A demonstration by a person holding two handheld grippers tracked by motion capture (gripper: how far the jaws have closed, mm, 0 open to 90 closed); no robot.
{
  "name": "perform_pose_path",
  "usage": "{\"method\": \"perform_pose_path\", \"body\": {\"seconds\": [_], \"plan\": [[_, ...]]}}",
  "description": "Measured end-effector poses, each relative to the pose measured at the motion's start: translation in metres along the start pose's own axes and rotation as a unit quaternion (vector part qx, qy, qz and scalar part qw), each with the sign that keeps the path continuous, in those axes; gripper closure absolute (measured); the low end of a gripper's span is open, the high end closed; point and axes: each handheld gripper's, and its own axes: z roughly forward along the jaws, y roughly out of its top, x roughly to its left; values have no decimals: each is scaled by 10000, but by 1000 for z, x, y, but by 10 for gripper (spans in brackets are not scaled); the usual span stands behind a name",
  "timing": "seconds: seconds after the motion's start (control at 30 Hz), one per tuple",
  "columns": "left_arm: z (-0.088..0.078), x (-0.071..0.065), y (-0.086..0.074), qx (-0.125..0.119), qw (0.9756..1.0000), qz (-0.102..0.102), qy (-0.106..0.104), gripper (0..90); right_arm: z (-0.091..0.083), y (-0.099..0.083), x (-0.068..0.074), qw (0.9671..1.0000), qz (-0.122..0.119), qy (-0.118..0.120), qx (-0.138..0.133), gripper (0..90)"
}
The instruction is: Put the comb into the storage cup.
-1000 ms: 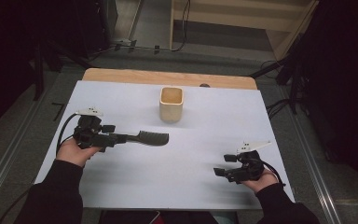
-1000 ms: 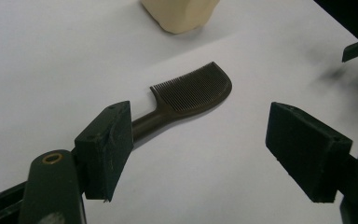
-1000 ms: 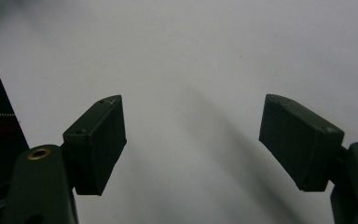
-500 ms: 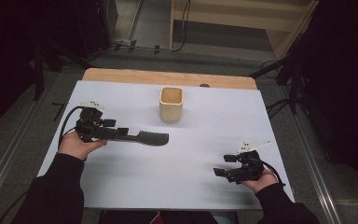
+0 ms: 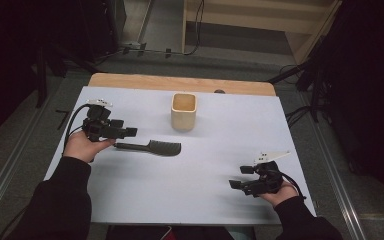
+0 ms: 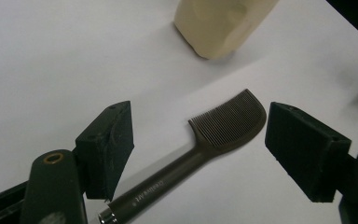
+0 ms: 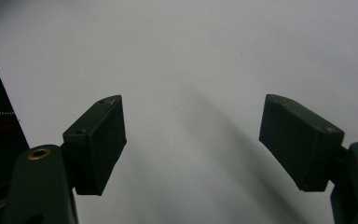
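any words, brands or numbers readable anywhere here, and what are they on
Dark plastic comb: one line of small pale lettering along its handle, too small and blurred to read.
Cream square cup: no text visible.
White table sheet: no text visible.

Sleeves: black long sleeves on both forearms, ending at the wrists.
Left gripper [image 5: 130, 132]: black body; black cable looping from its rear; small pale grey plate on top.
Right gripper [image 5: 236, 183]: black body; grey three-cornered plate on top; black cable at the wrist.
Pads [image 6: 109, 144]: matte black blocks with small screw holes.
Jaw arms: black, each with one brass-coloured rivet.
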Motion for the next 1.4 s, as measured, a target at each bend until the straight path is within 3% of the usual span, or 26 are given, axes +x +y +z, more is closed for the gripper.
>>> {"method": "perform_pose_path", "body": {"seconds": [0.57,0.77,1.03,1.2,1.3,1.4], "plan": [[14,14,10,67,9998,-123,147,264,0,0,-1,10000,6,-27,-1,209],[16,15,8,24,9998,23,219,275,1,0,-1,10000,21,-48,39,210],[21,17,5,112,9995,37,295,275,1,-1,-1,10000,30,-53,54,210],[24,18,2,154,9995,26,268,313,0,-1,-1,10000,13,-54,63,211],[25,20,1,156,9996,-141,201,342,1,-1,-1,10000,8,-52,66,211],[26,20,-3,119,9995,-163,246,464,0,-1,-1,10000,9,-55,73,211]]}}
